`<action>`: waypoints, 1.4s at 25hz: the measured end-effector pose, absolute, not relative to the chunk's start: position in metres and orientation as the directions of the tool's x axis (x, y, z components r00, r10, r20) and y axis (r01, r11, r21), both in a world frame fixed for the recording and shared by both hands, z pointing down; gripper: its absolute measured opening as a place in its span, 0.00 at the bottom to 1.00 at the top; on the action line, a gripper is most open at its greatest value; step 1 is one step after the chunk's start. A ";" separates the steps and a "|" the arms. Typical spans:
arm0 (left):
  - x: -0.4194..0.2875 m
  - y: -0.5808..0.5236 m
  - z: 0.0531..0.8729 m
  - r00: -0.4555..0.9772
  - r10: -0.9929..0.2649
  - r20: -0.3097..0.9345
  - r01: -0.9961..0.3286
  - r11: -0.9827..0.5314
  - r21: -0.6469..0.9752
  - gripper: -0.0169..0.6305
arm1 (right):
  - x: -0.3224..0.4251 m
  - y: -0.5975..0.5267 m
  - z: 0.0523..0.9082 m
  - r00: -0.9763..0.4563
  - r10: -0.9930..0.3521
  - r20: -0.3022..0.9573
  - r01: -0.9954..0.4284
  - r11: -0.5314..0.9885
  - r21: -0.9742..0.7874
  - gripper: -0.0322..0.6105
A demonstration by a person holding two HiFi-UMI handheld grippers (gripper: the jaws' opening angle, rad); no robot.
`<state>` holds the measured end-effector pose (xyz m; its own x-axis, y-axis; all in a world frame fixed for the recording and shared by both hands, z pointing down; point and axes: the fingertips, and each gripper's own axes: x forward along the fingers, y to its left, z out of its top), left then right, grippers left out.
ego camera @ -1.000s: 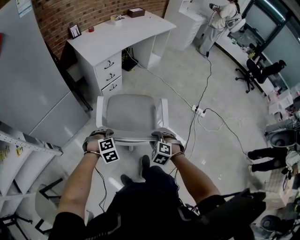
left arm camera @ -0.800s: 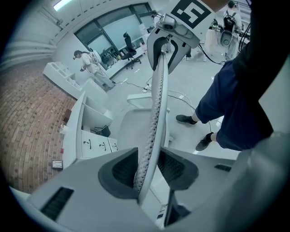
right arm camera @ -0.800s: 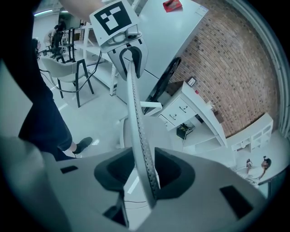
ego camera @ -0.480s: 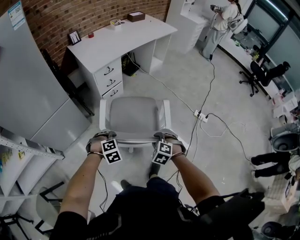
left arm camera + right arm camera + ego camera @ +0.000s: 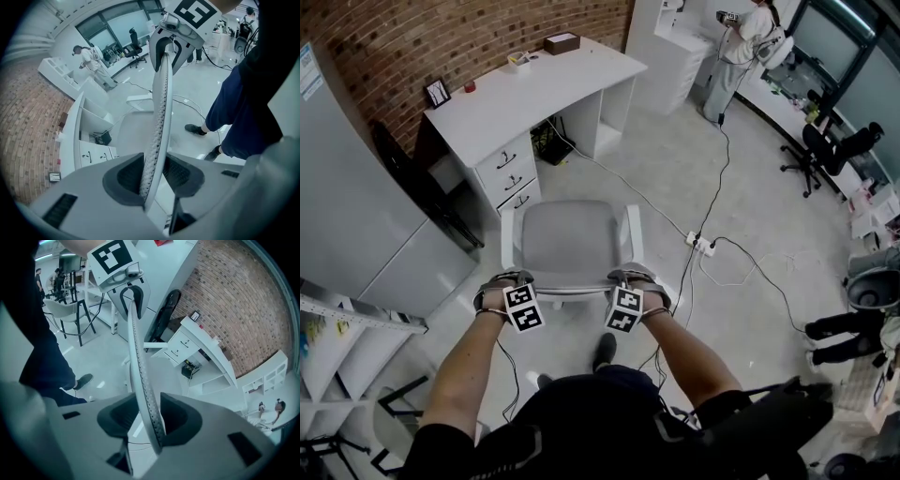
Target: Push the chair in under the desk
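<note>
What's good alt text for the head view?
From above, the left gripper and right gripper are shut on the backrest's top edge of a white chair. The chair stands short of a white desk set against a brick wall, with a power strip on the floor nearby.

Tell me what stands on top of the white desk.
On the desk: a small picture frame, a little red object, a small pale container and a brown box. Nothing covers the top, but what the box holds cannot be seen.
</note>
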<state>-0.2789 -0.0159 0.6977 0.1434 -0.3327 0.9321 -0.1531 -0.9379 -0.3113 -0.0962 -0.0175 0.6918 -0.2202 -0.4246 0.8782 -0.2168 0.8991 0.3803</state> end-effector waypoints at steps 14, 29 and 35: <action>-0.222 -0.061 0.702 0.108 -0.266 0.958 -0.194 -0.951 -0.242 0.21 | -0.038 -0.074 0.694 -0.232 -0.424 0.875 -0.183 0.903 0.389 0.29; -0.169 -0.107 0.701 0.113 -0.318 0.941 -0.224 -0.931 -0.288 0.21 | 0.015 -0.130 0.694 -0.233 -0.451 0.862 -0.145 0.892 0.428 0.29; -0.159 -0.122 0.701 0.105 -0.275 0.956 -0.237 -0.940 -0.245 0.21 | 0.025 -0.146 0.695 -0.236 -0.450 0.861 -0.134 0.893 0.430 0.30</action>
<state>-0.1587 -0.1217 0.7012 0.1046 -0.2755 0.9556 -0.2374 -0.9400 -0.2450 0.0253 -0.1463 0.6946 -0.2360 -0.4499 0.8613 -0.1344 0.8929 0.4296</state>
